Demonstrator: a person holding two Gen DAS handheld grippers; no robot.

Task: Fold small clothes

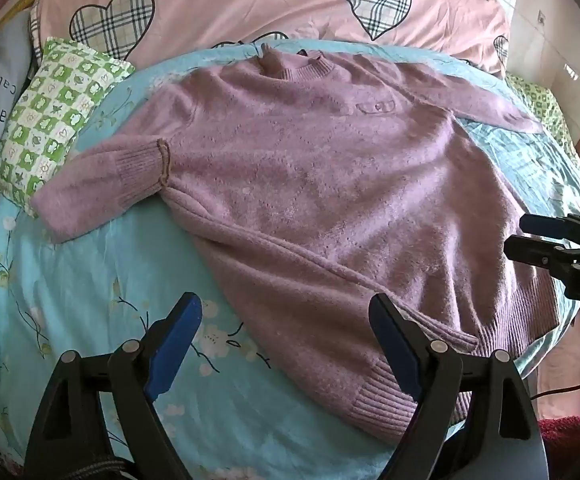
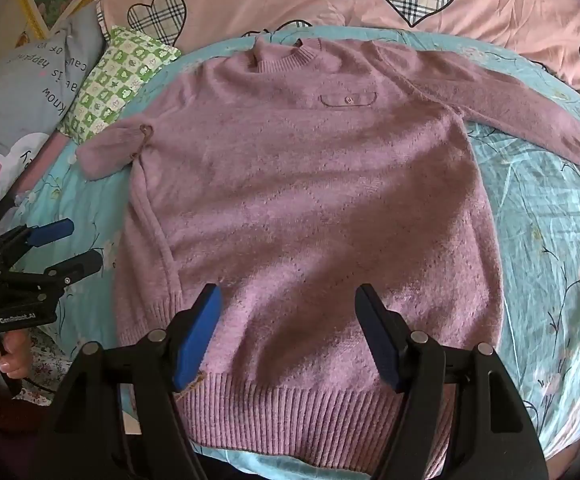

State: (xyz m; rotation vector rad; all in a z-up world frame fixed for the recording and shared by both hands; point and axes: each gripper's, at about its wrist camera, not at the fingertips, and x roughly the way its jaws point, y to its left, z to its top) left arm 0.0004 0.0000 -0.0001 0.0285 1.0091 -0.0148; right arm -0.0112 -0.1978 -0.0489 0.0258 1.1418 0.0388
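With both grippers empty, I hover left gripper (image 1: 286, 344) wide beside hem's left corner, right gripper (image 2: 288, 334) parted over hem | sweater (image 2: 309, 200) flat, face up, mid-bedsheet (image 2: 549, 240), ready for folding | left sleeve bunched, right sleeve outstretched | green pillow (image 2: 118, 76) crowds far-left edge.
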